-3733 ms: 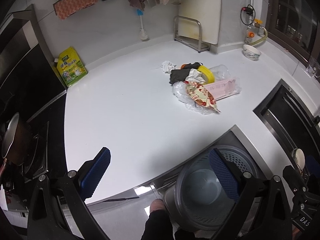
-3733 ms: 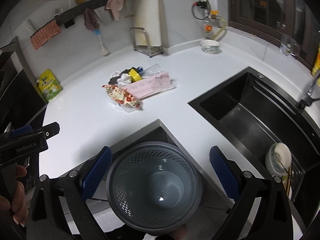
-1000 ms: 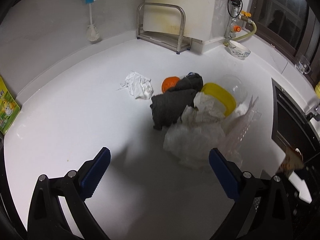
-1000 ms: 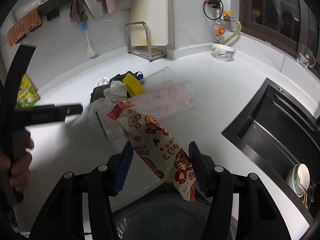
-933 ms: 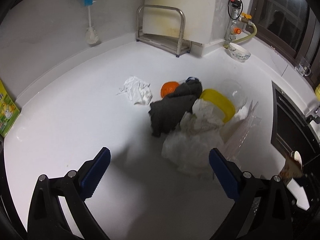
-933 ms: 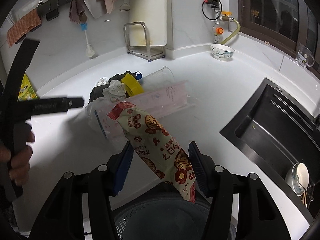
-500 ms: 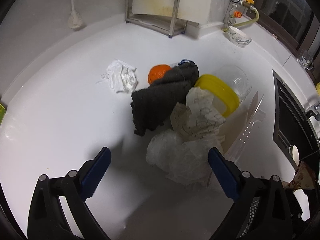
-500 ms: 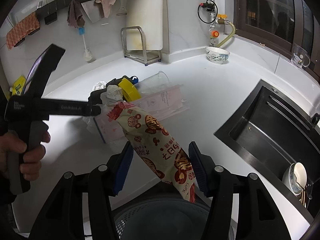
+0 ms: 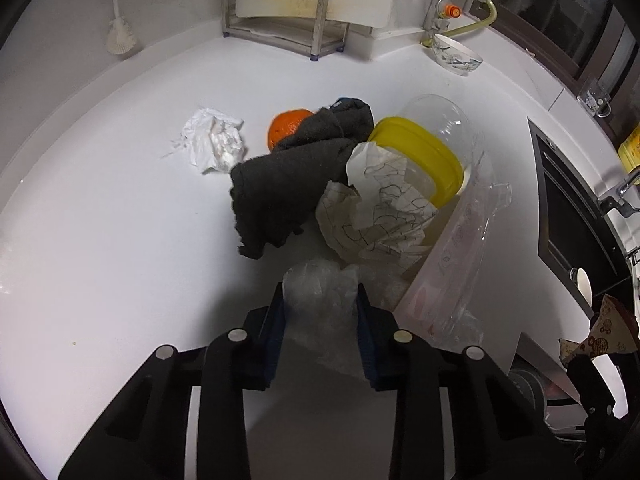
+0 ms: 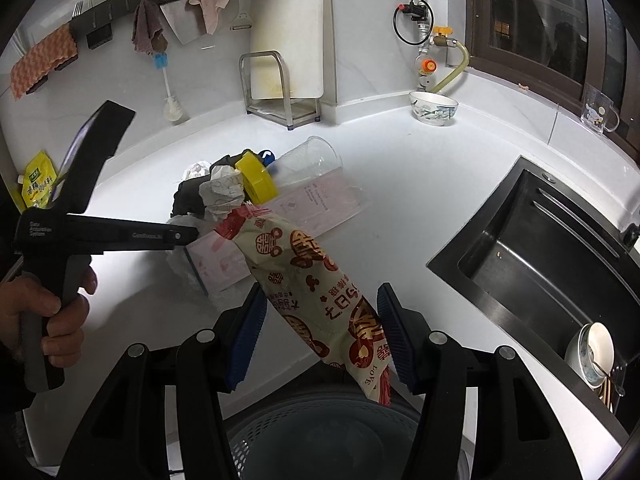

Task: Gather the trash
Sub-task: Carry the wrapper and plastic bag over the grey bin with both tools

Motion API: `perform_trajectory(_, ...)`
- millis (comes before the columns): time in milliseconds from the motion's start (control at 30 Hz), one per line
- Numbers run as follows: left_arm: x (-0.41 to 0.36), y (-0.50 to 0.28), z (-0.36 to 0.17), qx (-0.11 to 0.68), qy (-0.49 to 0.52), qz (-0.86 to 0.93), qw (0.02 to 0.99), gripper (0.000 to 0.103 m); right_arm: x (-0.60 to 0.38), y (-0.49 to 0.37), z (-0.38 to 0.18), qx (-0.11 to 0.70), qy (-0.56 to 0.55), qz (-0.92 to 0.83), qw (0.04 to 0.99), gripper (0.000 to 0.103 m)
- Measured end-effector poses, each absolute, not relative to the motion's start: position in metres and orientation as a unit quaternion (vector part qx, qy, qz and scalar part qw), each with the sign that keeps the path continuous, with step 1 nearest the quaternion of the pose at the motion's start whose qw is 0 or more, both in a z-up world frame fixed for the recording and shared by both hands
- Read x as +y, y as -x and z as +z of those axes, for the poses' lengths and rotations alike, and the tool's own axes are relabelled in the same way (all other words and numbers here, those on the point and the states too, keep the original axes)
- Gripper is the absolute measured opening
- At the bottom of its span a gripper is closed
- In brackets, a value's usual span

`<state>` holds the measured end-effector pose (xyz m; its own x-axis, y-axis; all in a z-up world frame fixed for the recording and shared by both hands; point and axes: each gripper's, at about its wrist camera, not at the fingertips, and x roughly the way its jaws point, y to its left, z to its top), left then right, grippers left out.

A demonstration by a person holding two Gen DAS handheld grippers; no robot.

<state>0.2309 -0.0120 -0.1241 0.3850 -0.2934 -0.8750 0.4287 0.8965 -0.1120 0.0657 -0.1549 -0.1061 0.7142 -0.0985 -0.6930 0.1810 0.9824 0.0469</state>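
On a white kitchen tabletop [image 9: 100,240], the left gripper [image 9: 320,312] is closing on a crumpled clear plastic bag [image 9: 320,300] at the six o'clock edge of a trash pile, its blue pads pinching the film. The right gripper [image 10: 318,324], half-wide, grips a printed snack wrapper [image 10: 312,276] whose long axis runs from eleven o'clock to five o'clock, its lower end pointing down over the grey bin [image 10: 328,440]. Beyond the bag lie a dark cloth [image 9: 292,176], printed paper [image 9: 380,216], a yellow-lidded jar [image 9: 424,156], and white tissue [image 9: 212,144] at ten o'clock.
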Motion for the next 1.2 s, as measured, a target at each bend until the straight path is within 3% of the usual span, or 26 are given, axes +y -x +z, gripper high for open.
perform_trajectory(567,0.029,-0.206,-0.039,0.413,-0.089,-0.157,0.893,0.031,-0.149,-0.061,-0.087,0.358,-0.058,-0.069,0.93,0.055)
perform_trajectory(1200,0.018,-0.108,-0.005,0.381,-0.11,-0.176,0.901,0.031,-0.148,-0.015,-0.064,0.358,-0.062,-0.054,0.93,0.055)
